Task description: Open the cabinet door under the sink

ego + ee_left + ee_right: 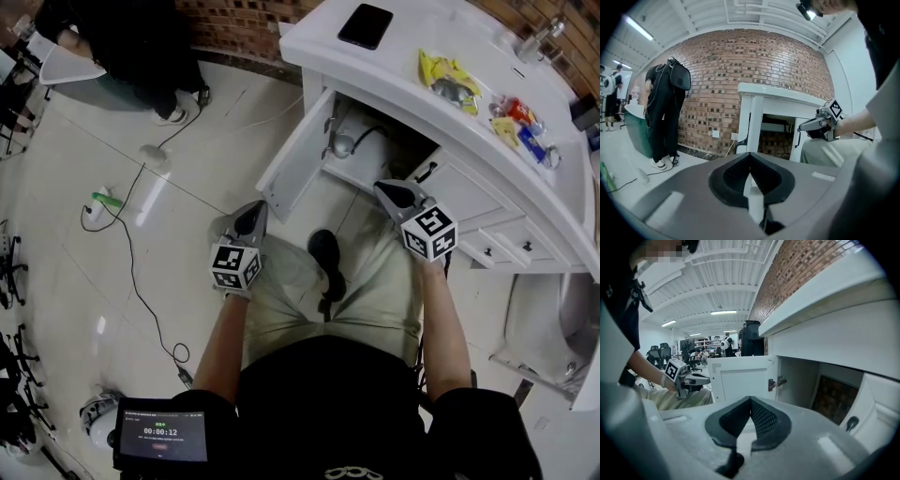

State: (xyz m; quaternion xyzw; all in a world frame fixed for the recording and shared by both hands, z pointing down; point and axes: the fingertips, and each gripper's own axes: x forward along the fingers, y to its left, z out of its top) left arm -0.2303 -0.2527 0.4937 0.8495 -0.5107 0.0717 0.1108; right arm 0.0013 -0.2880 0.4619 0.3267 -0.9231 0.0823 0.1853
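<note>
The left gripper (254,216) is holding its jaws pressed together with nothing between them. It is hovering above the person's left knee (281,272), low and left of centre in the head view. The right gripper (388,192) is also showing its jaws closed and empty. It is pointing at the dark opening of the cabinet (315,89), right of centre. The door (295,155) is standing wide open, swung out to the left of the opening. It is just above the left gripper's tip and apart from both grippers. In the right gripper view its inner face is filling the middle, with a metal fitting (777,382) at its right edge. A black handle (424,172) is showing on the closed front to the right of the opening. On the white counter (403,66) above, a black phone (366,25) is lying near the top, and yellow packets (448,77) are lying to its right. A black cable (131,253) is running across the floor (187,169) on the left.
</note>
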